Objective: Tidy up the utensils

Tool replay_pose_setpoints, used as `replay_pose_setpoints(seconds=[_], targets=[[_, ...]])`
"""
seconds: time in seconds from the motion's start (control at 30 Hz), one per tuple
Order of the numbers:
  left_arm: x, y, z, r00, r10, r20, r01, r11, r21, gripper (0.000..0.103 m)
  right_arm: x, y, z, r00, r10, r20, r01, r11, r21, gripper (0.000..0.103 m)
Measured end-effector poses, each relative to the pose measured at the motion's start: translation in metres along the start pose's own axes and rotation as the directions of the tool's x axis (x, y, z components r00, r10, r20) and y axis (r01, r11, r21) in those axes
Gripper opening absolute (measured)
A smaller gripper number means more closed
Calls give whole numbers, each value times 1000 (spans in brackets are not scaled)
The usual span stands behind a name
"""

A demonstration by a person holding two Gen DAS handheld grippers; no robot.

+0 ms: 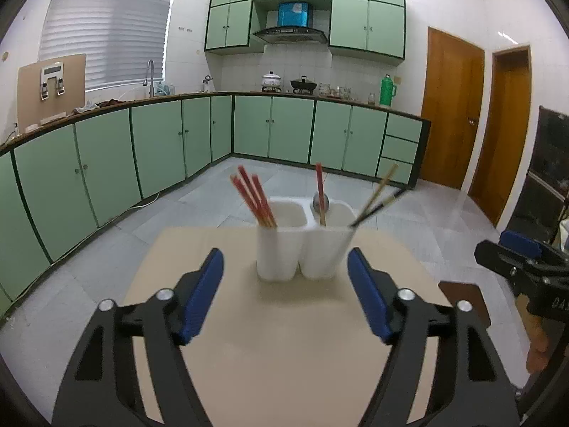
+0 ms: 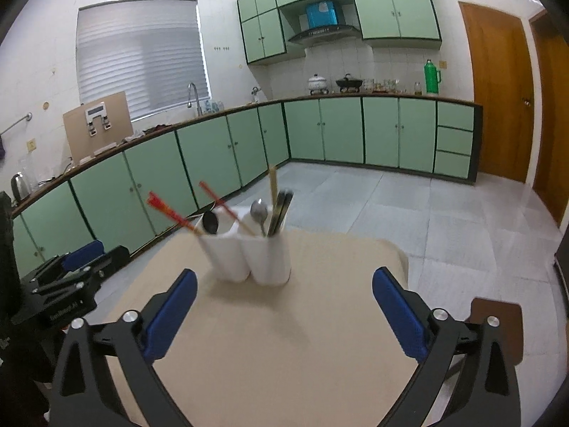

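Note:
A white two-compartment utensil holder [image 1: 305, 249] stands on the beige table [image 1: 284, 338]. Its left compartment holds several red chopsticks [image 1: 254, 195]. Its right compartment holds one red chopstick [image 1: 320, 192], a metal spoon [image 1: 321, 203] and dark and tan chopsticks [image 1: 378, 195]. My left gripper [image 1: 285, 297] is open and empty, just short of the holder. In the right wrist view the holder [image 2: 249, 254] shows a black ladle [image 2: 210, 221], a spoon [image 2: 259, 210] and the chopsticks. My right gripper [image 2: 284, 315] is open and empty, in front of the holder.
The right gripper's body [image 1: 522, 267] shows at the right edge of the left wrist view; the left gripper's body [image 2: 67, 277] at the left of the right wrist view. A brown stool [image 2: 498, 323] stands beside the table's right edge. Green kitchen cabinets [image 1: 160, 149] line the far walls.

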State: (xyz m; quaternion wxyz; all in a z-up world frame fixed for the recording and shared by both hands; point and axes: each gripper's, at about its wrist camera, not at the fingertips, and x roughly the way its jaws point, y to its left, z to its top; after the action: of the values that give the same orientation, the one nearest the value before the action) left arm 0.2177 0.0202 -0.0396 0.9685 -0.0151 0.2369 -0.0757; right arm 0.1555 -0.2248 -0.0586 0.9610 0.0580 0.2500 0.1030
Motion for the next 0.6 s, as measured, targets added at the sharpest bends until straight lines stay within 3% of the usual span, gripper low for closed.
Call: replay_pose_setpoints(seconds=[0.4, 0.6], targets=[[-54, -7, -25, 1000, -14, -12, 15, 1000, 11, 89, -41, 25, -29, 999, 40, -30, -41, 999, -25, 97], [-77, -10, -23, 1000, -6, 21, 6, 1000, 21, 90, -64, 34, -23, 998, 66, -6, -66, 997, -47, 97]])
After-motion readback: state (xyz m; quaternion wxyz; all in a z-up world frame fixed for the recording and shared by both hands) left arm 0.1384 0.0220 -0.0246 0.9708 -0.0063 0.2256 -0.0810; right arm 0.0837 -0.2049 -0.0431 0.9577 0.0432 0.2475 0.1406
